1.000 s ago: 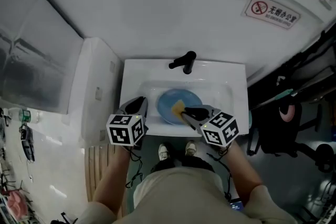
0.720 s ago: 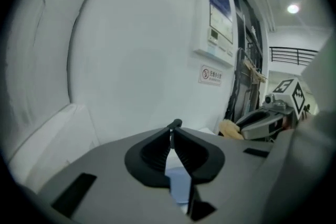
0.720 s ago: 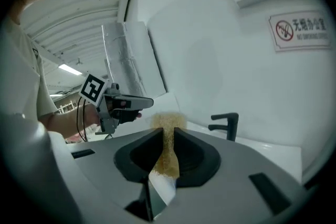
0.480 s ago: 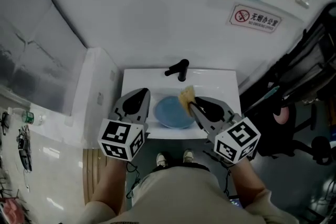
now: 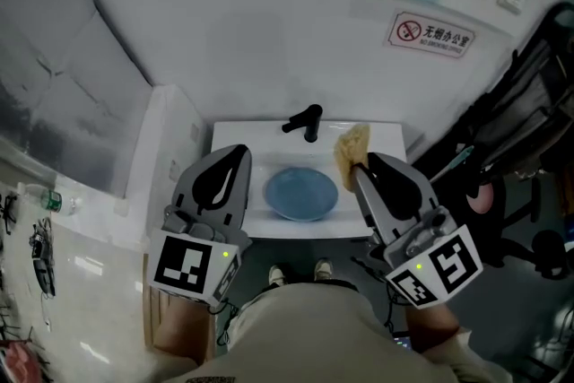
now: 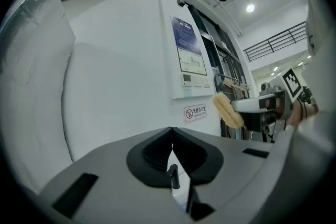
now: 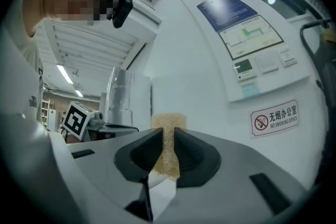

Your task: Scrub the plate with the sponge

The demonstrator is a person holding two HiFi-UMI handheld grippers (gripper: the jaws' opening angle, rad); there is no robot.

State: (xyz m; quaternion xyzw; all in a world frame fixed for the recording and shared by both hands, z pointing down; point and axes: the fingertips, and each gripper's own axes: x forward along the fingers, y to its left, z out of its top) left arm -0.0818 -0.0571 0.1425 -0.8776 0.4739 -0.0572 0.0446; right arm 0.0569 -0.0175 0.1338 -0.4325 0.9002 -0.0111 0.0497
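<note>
White sink on a plain wall, with the blue plate lying flat in the basin between both tools. The right gripper is clamped on the sponge, held up off the plate, which lies down and to its left. The left gripper is closed on nothing.

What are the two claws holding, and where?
The right claw pinches the yellow sponge by its lower end; its top sticks out. The left claw is shut on nothing.
</note>
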